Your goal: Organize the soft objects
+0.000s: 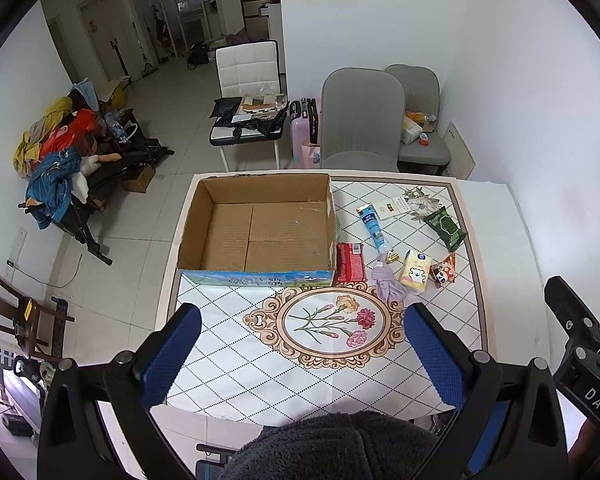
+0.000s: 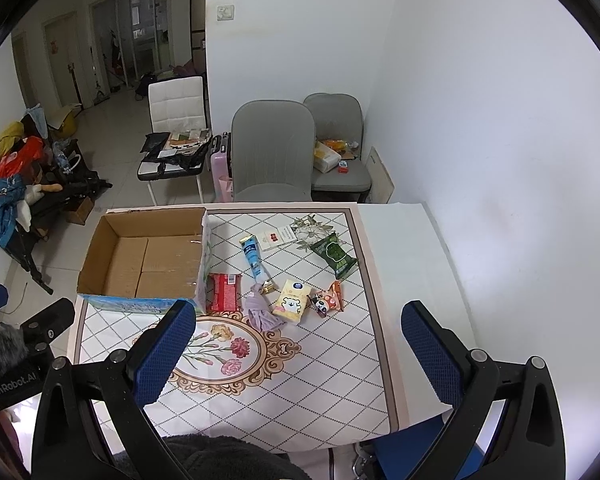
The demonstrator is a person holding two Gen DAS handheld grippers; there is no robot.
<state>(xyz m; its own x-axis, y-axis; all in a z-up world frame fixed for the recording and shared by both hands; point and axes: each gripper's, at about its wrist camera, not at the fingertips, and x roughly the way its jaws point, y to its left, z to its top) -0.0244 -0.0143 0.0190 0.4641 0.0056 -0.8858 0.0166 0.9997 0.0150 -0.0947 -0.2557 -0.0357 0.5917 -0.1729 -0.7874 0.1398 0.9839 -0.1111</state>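
Observation:
An empty cardboard box (image 1: 256, 232) (image 2: 148, 264) stands at the table's far left. To its right lie a red packet (image 1: 350, 262) (image 2: 224, 291), a blue tube (image 1: 374, 229) (image 2: 253, 258), a purple cloth (image 1: 388, 284) (image 2: 262, 312), a yellow tissue pack (image 1: 415, 272) (image 2: 293, 302), an orange panda snack bag (image 1: 444, 270) (image 2: 328, 298), a green wipes pack (image 1: 445, 227) (image 2: 334, 255) and a white card box (image 1: 392, 206) (image 2: 276, 237). My left gripper (image 1: 300, 356) and right gripper (image 2: 300, 352) are both open and empty, held above the table's near part.
The table wears a diamond-pattern cloth (image 1: 332, 372) with a flower medallion (image 1: 332, 324). Two grey chairs (image 1: 360, 120) and a white chair (image 1: 248, 80) stand behind the table. A cluttered rack (image 1: 68, 156) is at the far left. A white wall is on the right.

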